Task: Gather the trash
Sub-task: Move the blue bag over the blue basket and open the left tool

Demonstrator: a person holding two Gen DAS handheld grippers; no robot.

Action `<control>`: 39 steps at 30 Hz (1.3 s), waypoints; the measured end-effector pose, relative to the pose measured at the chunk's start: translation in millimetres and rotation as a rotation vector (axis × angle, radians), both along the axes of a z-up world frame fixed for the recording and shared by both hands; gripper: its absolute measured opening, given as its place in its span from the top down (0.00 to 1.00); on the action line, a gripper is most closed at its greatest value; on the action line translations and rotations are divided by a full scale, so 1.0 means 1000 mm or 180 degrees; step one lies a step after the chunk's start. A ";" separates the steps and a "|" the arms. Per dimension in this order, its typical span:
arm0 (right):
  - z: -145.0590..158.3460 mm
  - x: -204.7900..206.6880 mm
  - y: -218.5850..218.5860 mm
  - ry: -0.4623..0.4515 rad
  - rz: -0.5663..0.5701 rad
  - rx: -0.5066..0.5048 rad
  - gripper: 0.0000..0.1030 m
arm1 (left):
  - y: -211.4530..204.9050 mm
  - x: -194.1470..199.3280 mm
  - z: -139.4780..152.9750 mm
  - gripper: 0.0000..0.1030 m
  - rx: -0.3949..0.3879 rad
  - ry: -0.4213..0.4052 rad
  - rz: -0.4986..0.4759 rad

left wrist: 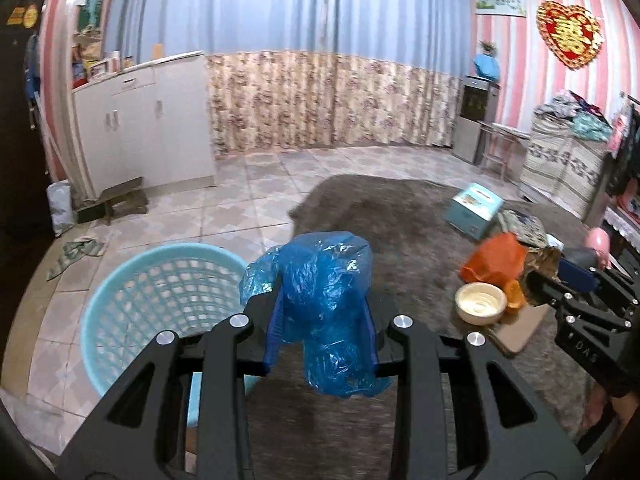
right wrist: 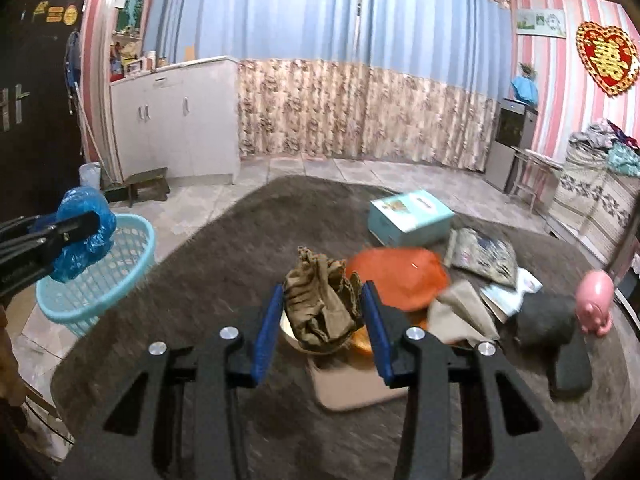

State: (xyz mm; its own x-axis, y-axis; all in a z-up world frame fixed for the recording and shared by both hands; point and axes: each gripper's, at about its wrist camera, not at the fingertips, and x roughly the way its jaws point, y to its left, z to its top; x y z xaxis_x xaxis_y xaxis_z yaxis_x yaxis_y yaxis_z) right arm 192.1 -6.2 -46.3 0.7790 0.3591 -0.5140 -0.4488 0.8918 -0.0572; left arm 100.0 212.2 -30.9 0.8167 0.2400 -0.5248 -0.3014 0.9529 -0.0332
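The left gripper (left wrist: 326, 312) is clamped on a crumpled blue plastic bag (left wrist: 324, 300); the bag fills the gap between both blue pads and hangs below them. In the right wrist view, this bag is held above the near rim of the light blue mesh basket (right wrist: 104, 280), which stands on the tiled floor (left wrist: 224, 208) beside the dark grey rug (right wrist: 224, 248). The right gripper (right wrist: 324, 304) is closed on a wad of olive-brown crumpled material (right wrist: 320, 304), probably paper or cloth; motion blur prevents a firm identification. The wad sits between the two pads, touching both, above a cream bowl (left wrist: 480, 302) that rests on a tan flat mat (right wrist: 352, 384). Both grippers point forward and moderately downward, the left over the basket side, the right over the clutter on the rug. An orange plastic bag (right wrist: 400, 276) lies just behind the wad, with a teal box (right wrist: 412, 216) further back and a pink figurine (right wrist: 596, 300) at the right edge.
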 end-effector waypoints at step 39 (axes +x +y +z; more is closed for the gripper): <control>-0.025 0.023 0.142 0.0069 0.0613 0.0123 0.60 | 0.130 -0.004 -0.041 0.26 0.0162 0.0152 0.1067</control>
